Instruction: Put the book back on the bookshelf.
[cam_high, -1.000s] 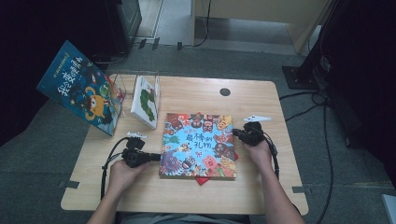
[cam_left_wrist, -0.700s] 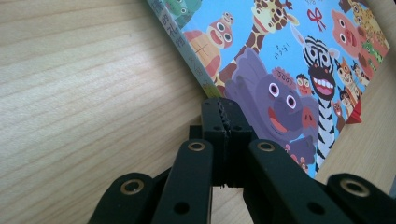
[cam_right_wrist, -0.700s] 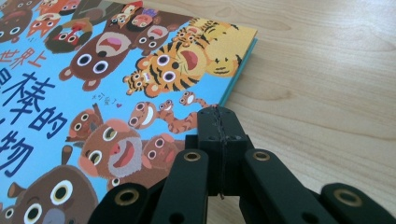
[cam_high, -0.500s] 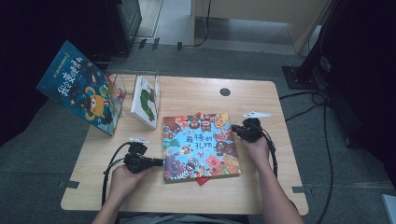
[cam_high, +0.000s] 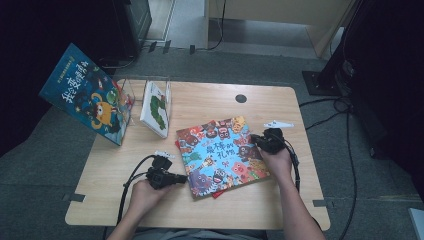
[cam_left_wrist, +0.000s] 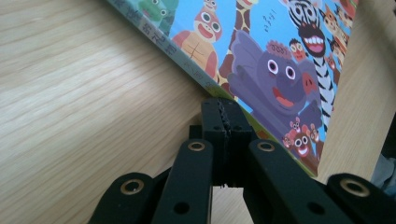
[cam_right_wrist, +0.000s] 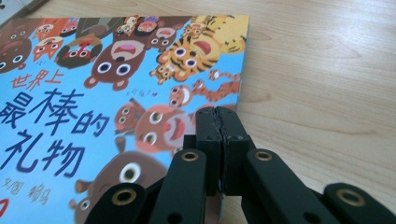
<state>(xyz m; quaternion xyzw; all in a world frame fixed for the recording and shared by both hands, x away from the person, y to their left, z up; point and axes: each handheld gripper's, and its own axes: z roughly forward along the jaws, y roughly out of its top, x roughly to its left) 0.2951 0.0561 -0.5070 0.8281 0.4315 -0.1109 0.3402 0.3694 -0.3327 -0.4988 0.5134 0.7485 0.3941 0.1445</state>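
Three picture books are in sight: one animal-cover book (cam_high: 220, 155) lying flat on the desk (cam_high: 210, 100), one white book (cam_high: 155, 109) standing in the one clear holder (cam_high: 127, 85), and one blue book (cam_high: 87, 100) leaning at the desk's left edge. Two claws, left claw (cam_high: 182, 178) and right claw (cam_high: 256, 141), one per hand.

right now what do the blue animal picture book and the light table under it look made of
Blue animal picture book: stiff printed card or paper cover, probably a semi-gloss laminate; it lies flat with crisp edges and a faint sheen in the right gripper view. Light table: wood or wood-look laminate, matt; long pale grain lines run across it, though solid wood or veneer is unclear.
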